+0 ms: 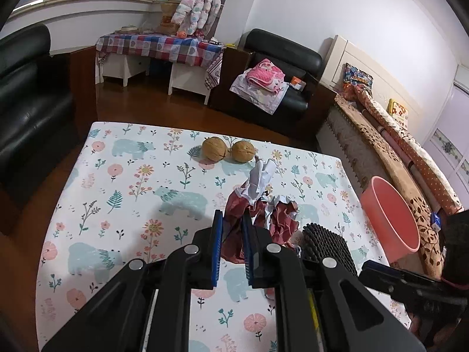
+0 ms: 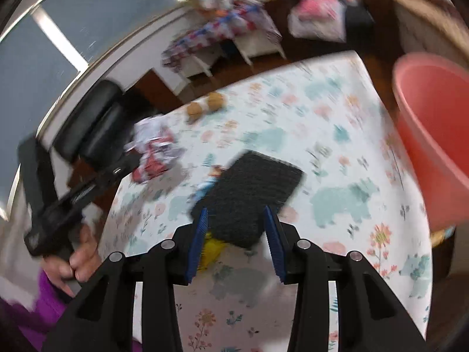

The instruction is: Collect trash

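- Your left gripper pinches the crumpled red-and-white paper, lifted over the floral table.
- Your right gripper is clamped on a black textured pad (view blurred).
- Pink bin stands off the table's right edge; the visible part of its interior shows nothing inside.
- Two walnuts sit near the far edge.

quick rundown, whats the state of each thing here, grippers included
left gripper: shut on crumpled paper
crumpled paper: scrunched, pinched between the pads
right gripper: shut on black pad
black pad: held, tilted above the table
pink bin: upright, open-topped, off the table's edge
walnuts: whole, side by side on the table
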A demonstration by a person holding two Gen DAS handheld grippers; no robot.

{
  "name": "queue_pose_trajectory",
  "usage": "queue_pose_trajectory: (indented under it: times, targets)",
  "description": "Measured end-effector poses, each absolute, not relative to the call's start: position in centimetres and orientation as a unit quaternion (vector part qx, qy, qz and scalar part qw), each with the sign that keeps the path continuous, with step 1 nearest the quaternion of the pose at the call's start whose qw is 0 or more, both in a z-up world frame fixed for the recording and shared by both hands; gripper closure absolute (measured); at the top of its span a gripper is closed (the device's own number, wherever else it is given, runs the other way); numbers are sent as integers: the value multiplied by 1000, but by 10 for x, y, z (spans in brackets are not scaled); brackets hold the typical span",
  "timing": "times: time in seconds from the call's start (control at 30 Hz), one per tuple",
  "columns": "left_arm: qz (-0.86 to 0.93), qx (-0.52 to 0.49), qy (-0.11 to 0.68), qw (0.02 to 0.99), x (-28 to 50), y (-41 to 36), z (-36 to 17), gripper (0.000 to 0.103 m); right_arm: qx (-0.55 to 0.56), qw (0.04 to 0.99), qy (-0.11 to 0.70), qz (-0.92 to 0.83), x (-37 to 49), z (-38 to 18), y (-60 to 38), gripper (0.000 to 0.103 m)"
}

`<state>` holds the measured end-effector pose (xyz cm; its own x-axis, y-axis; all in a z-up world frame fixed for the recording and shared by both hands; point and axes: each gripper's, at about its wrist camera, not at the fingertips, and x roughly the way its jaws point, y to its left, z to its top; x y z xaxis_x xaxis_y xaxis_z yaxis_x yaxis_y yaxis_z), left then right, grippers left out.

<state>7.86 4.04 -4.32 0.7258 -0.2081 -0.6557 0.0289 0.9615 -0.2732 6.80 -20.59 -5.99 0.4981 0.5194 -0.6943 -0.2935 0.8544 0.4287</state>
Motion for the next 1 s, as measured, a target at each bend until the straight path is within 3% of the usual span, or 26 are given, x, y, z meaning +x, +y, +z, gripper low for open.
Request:
queue_pose_trajectory:
  times: [0.23, 0.53, 0.6, 0.67, 0.7, 0.8, 1.0]
  targets:
    - [-58, -129, 363, 921, 70, 47, -42, 91, -26, 881, 405, 244, 68, -52, -151, 62]
    - [-62, -136, 371, 917, 58, 50, -42, 91, -30, 873, 440, 209, 72, -80, -169, 62]
    - [-63, -140, 371, 916, 56, 49, -41, 91, 2, 871, 441, 218, 70, -80, -183, 74]
    - [-65, -138, 368, 917, 53, 47, -38, 91, 33, 871, 439, 218, 67, -76, -200, 93]
    - [-66, -136, 365, 919, 51, 45, -36, 91, 42, 872, 437, 217, 66, -75, -203, 96]
    - [-72, -131, 361, 921, 46, 39, -33, 91, 74, 877, 423, 215, 58, -67, -223, 102]
    - [-82, -126, 359, 921, 43, 24, -29, 91, 87, 885, 411, 203, 38, -60, -251, 102]
